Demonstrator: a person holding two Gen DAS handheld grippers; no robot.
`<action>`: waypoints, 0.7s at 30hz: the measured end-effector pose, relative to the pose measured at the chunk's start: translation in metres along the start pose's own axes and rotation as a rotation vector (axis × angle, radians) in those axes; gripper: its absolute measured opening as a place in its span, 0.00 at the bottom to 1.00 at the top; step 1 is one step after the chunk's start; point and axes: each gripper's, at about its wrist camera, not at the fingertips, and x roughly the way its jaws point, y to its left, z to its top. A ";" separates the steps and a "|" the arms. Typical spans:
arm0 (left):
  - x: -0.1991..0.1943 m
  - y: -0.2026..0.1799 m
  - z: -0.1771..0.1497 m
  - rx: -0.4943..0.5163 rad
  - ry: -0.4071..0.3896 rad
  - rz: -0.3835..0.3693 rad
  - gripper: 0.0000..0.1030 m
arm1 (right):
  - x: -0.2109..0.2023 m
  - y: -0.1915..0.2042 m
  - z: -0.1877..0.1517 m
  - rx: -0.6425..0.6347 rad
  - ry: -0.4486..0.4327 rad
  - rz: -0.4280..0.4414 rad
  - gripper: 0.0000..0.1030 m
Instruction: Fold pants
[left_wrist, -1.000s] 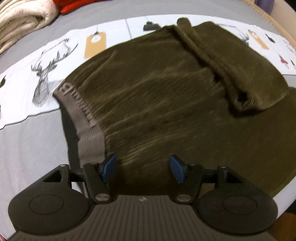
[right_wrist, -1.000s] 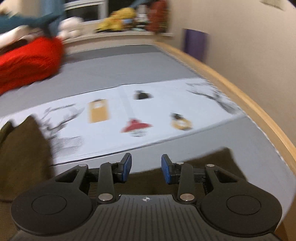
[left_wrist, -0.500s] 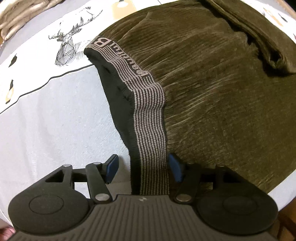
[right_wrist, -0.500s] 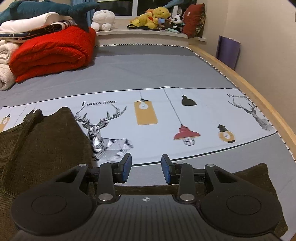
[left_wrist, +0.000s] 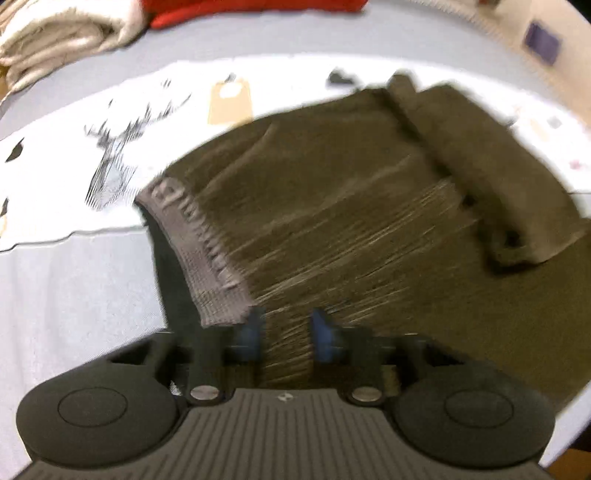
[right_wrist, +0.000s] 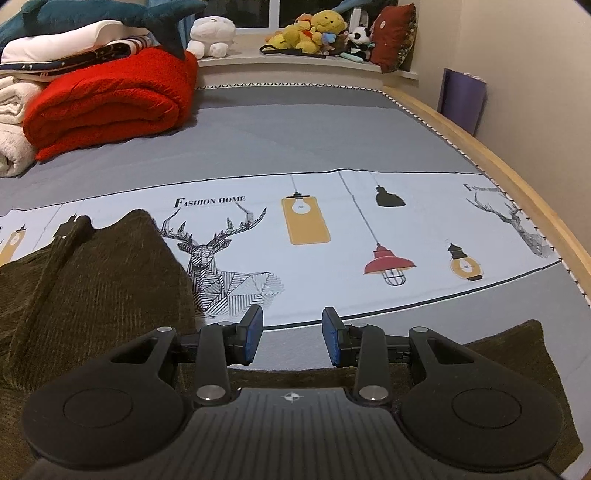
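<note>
Dark olive corduroy pants (left_wrist: 351, 206) lie spread on the bed, with a grey striped waistband (left_wrist: 195, 251) along their left edge and a folded-over leg (left_wrist: 491, 173) at the right. My left gripper (left_wrist: 286, 338) is open, low over the cloth just right of the waistband's near end; the view is blurred. In the right wrist view the pants (right_wrist: 85, 277) lie at the left and under the gripper body. My right gripper (right_wrist: 293, 338) is open and empty above the pants' near edge.
The bed sheet (right_wrist: 332, 229) is grey with a white printed band of deer and lamps. A red blanket (right_wrist: 107, 99) and cream blankets (left_wrist: 62, 37) are stacked at the far left. The wooden bed edge (right_wrist: 517, 177) runs along the right. Plush toys (right_wrist: 314, 33) line the windowsill.
My left gripper has pulled back and shifted right; the waistband that lay between its fingers is now just left of them. The right gripper has barely moved.
</note>
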 end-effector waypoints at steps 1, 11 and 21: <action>0.013 0.003 -0.004 0.011 0.045 0.064 0.02 | 0.000 0.001 0.000 -0.004 0.001 0.003 0.36; -0.049 -0.024 0.035 -0.139 -0.127 0.074 0.53 | 0.010 0.010 0.001 0.009 0.011 0.029 0.36; -0.044 -0.075 0.067 -0.084 -0.218 -0.007 0.54 | 0.023 0.042 0.012 0.061 -0.022 0.141 0.23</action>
